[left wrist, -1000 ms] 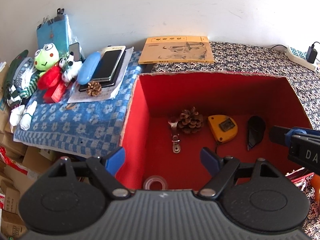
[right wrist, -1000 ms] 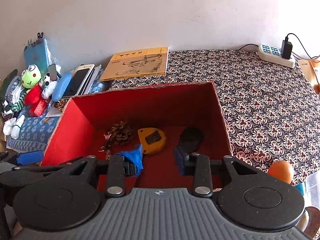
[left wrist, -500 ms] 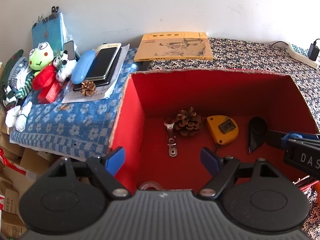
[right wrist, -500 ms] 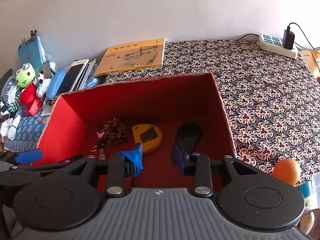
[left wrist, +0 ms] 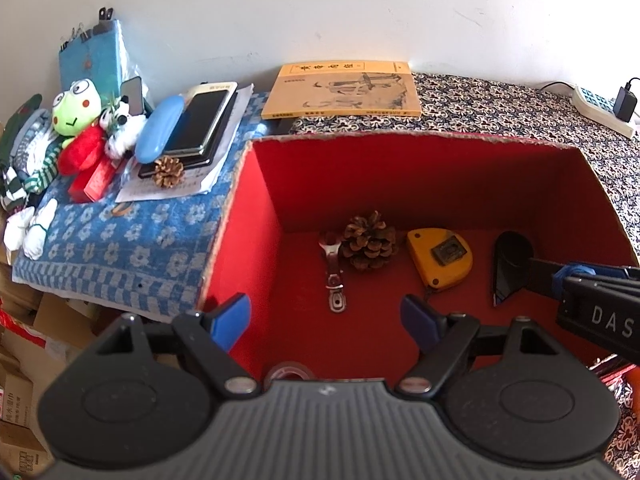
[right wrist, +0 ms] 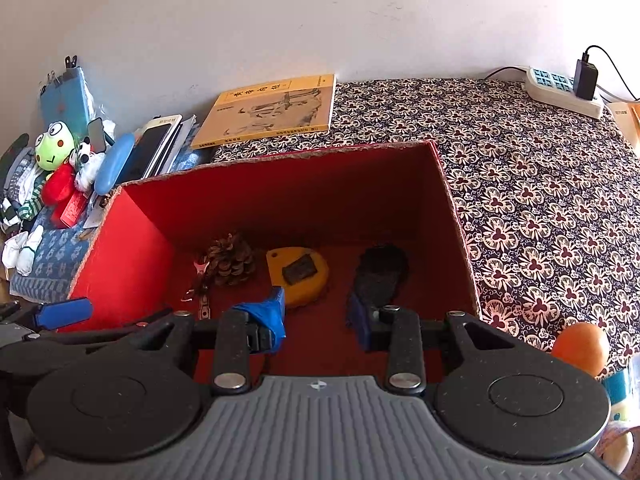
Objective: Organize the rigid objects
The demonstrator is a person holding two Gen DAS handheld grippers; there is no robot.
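Note:
A red box (left wrist: 400,138) (right wrist: 280,156) stands open on the table. Inside lie a pine cone (left wrist: 369,240) (right wrist: 230,259), a metal clasp (left wrist: 333,276), a yellow tape measure (left wrist: 440,258) (right wrist: 298,274), a black object (left wrist: 510,268) (right wrist: 380,270) and a tape roll (left wrist: 289,370). My left gripper (left wrist: 326,318) hangs open over the box's near left side, holding nothing. My right gripper (right wrist: 318,316) is open above the box's near edge, empty; its finger (left wrist: 576,276) reaches in from the right in the left wrist view.
On a blue cloth (left wrist: 120,236) left of the box sit a frog plush (left wrist: 76,110), a small pine cone (left wrist: 168,171), a blue case (left wrist: 158,128) and phones (left wrist: 200,120). A yellow book (left wrist: 342,90) lies behind. A power strip (right wrist: 560,90) and an orange (right wrist: 580,346) are at the right.
Both grippers have edged forward and left over the box, so the box and cloth sit lower and further right in view. Both stay open and empty.

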